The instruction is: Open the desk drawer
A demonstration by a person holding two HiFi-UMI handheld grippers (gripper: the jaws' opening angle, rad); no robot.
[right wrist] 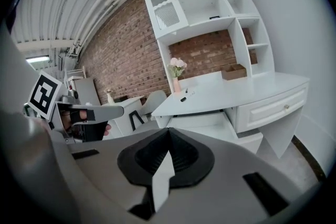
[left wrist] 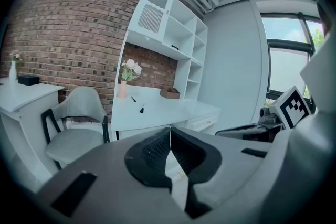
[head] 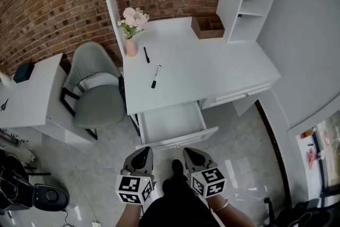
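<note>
The white desk (head: 212, 69) has its left drawer (head: 172, 124) pulled out, and the inside looks empty. In the right gripper view the same open drawer (right wrist: 206, 122) shows under the desktop. Both grippers hang in front of the desk, apart from the drawer front. My left gripper (head: 143, 150) is shut with nothing between its jaws; its tips (left wrist: 170, 132) meet. My right gripper (head: 190, 151) is shut too and holds nothing, its tips (right wrist: 168, 131) pressed together.
A second drawer (head: 237, 95) at the desk's right is closed. On the desktop lie two pens (head: 155, 76), a flower vase (head: 131, 35) and a wooden organiser (head: 208, 26). A grey chair (head: 96, 94) and a white side table (head: 32, 99) stand to the left.
</note>
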